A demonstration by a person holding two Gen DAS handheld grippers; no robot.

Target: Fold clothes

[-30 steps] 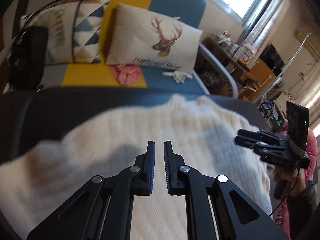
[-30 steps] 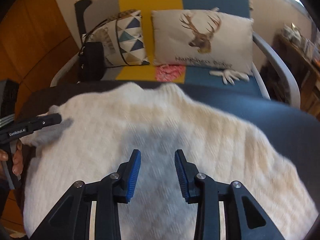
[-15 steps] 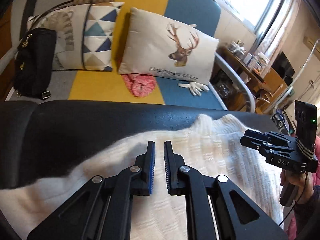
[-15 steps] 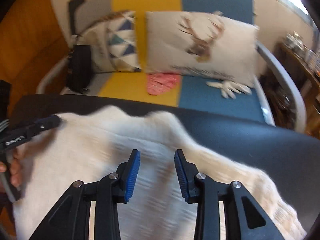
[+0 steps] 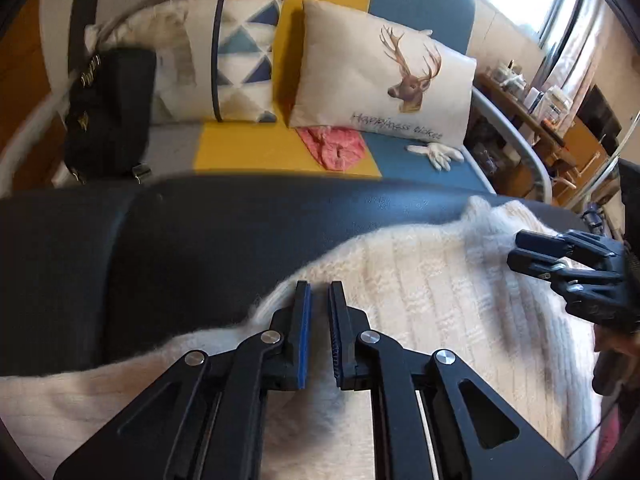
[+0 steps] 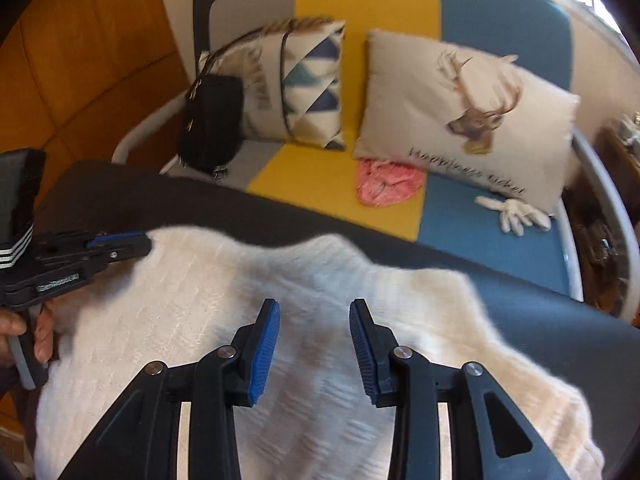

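Your left gripper (image 5: 319, 288) is at the bottom middle of the left wrist view. Its two blue pads sit very close, with only a thin gap between them, and they hold nothing. It hangs over the left edge of the white fluffy sweater (image 5: 432, 300).

The sweater lies spread on the dark table (image 5: 160, 248). It fills the lower half of both views. Part of it looks blurry.

Your right gripper (image 6: 314, 308) is at the bottom middle of the right wrist view. Its pads stand apart, about half open, and nothing is between them. It hangs over the middle of the sweater.

Behind the table, in the top half of the frame, is a sofa (image 6: 492, 240) in yellow and blue. On it are a deer pillow (image 6: 460, 120), a triangle pillow (image 6: 308, 80), a black bag (image 6: 212, 116), a pink cloth (image 6: 388, 184) and a white glove (image 6: 516, 212).
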